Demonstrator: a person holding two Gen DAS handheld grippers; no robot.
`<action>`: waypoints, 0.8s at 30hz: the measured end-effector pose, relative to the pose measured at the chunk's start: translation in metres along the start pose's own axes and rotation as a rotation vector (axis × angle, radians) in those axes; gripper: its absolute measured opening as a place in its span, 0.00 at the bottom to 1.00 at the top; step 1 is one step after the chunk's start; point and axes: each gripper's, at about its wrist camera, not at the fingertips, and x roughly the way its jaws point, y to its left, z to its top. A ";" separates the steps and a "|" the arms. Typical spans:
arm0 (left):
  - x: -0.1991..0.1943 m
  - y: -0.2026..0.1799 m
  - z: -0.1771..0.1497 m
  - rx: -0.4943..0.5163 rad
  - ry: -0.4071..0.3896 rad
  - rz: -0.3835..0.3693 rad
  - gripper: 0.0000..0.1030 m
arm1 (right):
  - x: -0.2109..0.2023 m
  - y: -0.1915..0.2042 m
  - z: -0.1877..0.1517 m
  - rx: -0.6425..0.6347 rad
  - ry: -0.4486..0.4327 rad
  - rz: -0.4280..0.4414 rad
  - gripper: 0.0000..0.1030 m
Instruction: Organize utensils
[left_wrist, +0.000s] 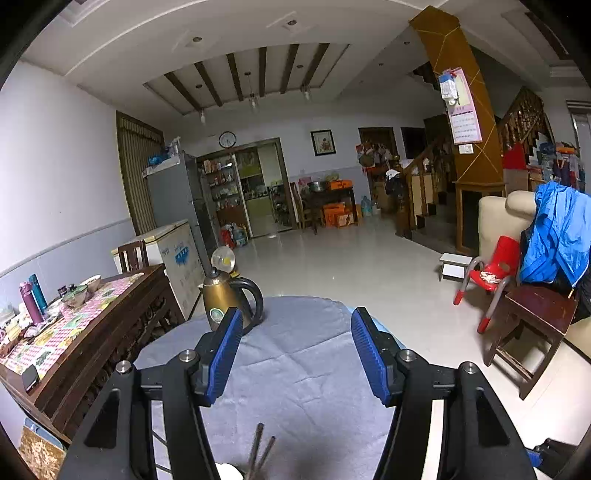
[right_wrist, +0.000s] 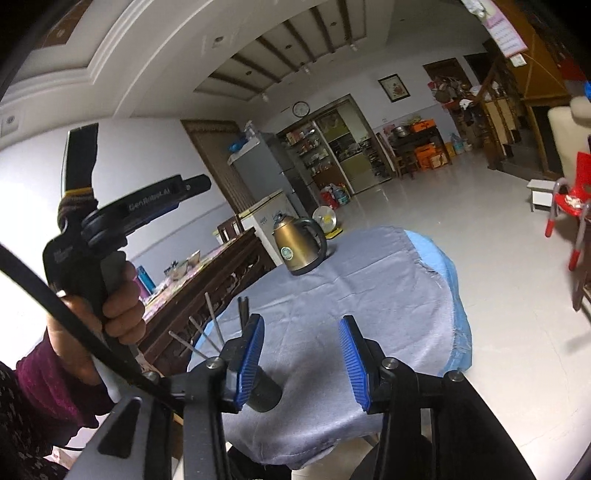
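My left gripper (left_wrist: 293, 354) is open and empty, held above the grey-blue cloth-covered round table (left_wrist: 295, 369). A pair of dark chopsticks (left_wrist: 260, 452) pokes up at the bottom edge of the left wrist view, next to a white object (left_wrist: 229, 472). My right gripper (right_wrist: 303, 360) is open and empty above the same table (right_wrist: 369, 295). A dark cylindrical utensil holder (right_wrist: 264, 393) sits just behind its left finger, with several metal chopsticks (right_wrist: 212, 321) sticking up from it. The left gripper (right_wrist: 147, 206) shows in the right wrist view, held high in a hand.
A gold electric kettle (left_wrist: 225, 299) stands at the table's far left; it also shows in the right wrist view (right_wrist: 297, 249). A wooden sideboard (left_wrist: 74, 332) with bowls and bottles stands left. A red child's chair (left_wrist: 487, 277) and a wooden stool (left_wrist: 532, 325) stand right.
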 end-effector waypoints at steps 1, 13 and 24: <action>0.003 -0.003 0.002 -0.003 0.011 0.007 0.60 | -0.001 -0.003 0.001 0.006 0.000 0.002 0.44; -0.002 -0.023 0.000 -0.017 0.045 -0.055 0.60 | -0.027 -0.029 0.005 0.046 -0.026 -0.030 0.44; -0.024 0.054 -0.027 -0.095 0.055 0.015 0.68 | -0.008 0.012 -0.004 0.006 0.011 0.019 0.48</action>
